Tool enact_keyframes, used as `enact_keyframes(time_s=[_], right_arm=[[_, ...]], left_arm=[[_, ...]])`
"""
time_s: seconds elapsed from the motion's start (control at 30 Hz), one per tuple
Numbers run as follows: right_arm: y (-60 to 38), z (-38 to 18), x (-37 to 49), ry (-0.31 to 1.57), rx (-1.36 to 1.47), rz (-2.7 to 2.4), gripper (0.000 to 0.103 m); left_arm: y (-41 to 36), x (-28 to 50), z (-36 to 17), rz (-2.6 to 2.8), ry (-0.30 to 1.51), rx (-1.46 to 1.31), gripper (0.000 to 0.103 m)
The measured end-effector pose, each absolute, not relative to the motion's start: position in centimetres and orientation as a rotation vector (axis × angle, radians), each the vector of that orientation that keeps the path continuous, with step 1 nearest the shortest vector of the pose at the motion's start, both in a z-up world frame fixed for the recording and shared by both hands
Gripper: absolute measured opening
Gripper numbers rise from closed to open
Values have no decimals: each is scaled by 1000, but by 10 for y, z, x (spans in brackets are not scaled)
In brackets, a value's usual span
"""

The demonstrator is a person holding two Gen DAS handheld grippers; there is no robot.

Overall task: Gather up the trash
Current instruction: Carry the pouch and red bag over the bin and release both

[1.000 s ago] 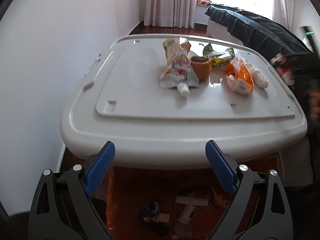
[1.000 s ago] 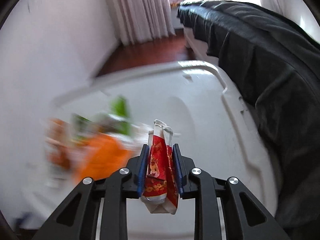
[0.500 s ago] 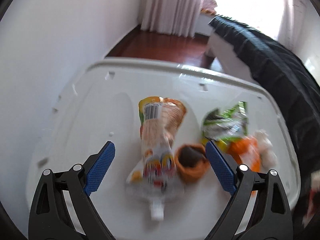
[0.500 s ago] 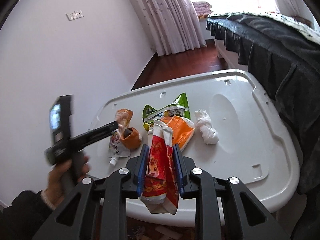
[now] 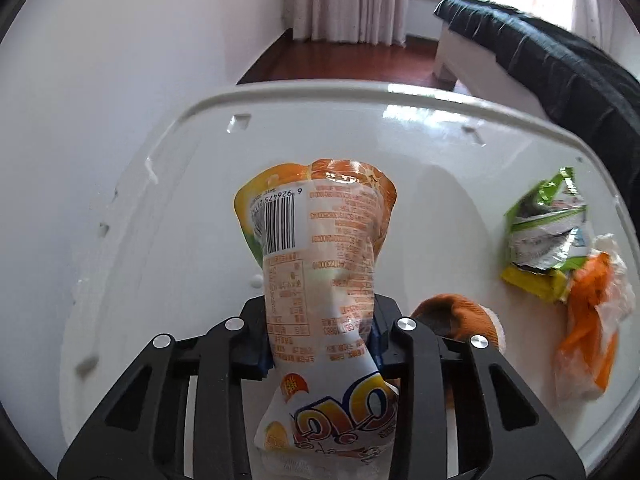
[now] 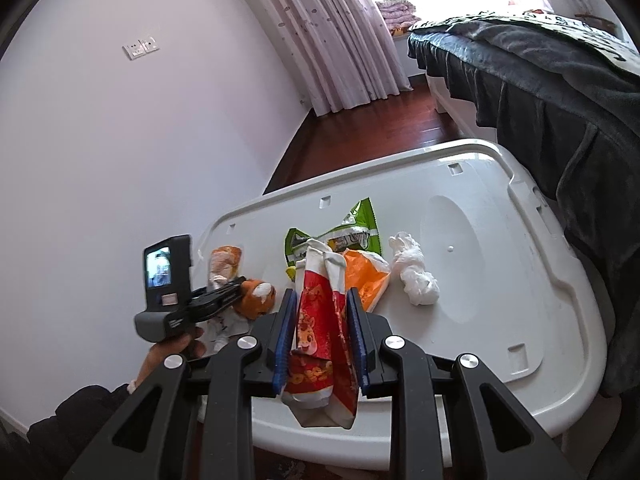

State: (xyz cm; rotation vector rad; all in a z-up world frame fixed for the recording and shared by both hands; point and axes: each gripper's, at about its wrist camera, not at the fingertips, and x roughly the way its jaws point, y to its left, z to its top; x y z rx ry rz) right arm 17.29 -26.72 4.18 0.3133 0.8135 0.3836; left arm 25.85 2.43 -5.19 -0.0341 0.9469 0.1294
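Observation:
My left gripper point(image 5: 320, 344) is shut on an orange-and-white drink pouch point(image 5: 320, 256) lying on the white plastic lid point(image 5: 180, 208); the same gripper point(image 6: 228, 294) shows low over the lid in the right wrist view. An orange cup point(image 5: 456, 316) sits just right of it. My right gripper point(image 6: 320, 332) is shut on a red-and-white wrapper point(image 6: 320, 320), held near the lid's front edge. A green wrapper point(image 6: 344, 232), an orange-and-white wrapper point(image 6: 366, 276) and a crumpled white tissue point(image 6: 414, 276) lie on the lid.
A white wall point(image 6: 120, 140) stands left of the lid. A bed with a dark cover point(image 6: 560, 92) stands close on the right. Wooden floor point(image 6: 380, 116) and curtains point(image 6: 332, 28) lie beyond the lid.
My left gripper moved forward over the lid and closed on the drink pouch. My right gripper drew back slightly, still holding the red wrapper.

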Motion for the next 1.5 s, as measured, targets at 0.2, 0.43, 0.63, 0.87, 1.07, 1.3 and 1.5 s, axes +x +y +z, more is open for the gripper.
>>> enact_keyframes(time_s=[0.2, 0.43, 0.63, 0.87, 1.07, 1.3, 1.5], right_arm=[[-265, 40, 172, 815, 307, 379, 25], [-256, 33, 162, 834, 306, 417, 25], [-237, 23, 106, 831, 222, 449, 25], [-217, -40, -6, 915, 151, 419, 26], [-212, -89, -34, 1058, 156, 358, 26], [-207, -105, -25, 1107, 136, 328, 47], [-220, -103, -21, 1084, 179, 258, 59]], left_arm=[[30, 216, 4, 76, 810, -58, 33], [8, 130, 68, 52, 765, -32, 33], [-17, 52, 57, 31, 810, 22, 33], [-40, -41, -6, -2, 887, 25, 33], [-40, -55, -74, 9, 1040, 33, 33], [-34, -58, -86, -37, 1080, -1, 40], [-38, -57, -93, -9, 1093, 17, 77]])
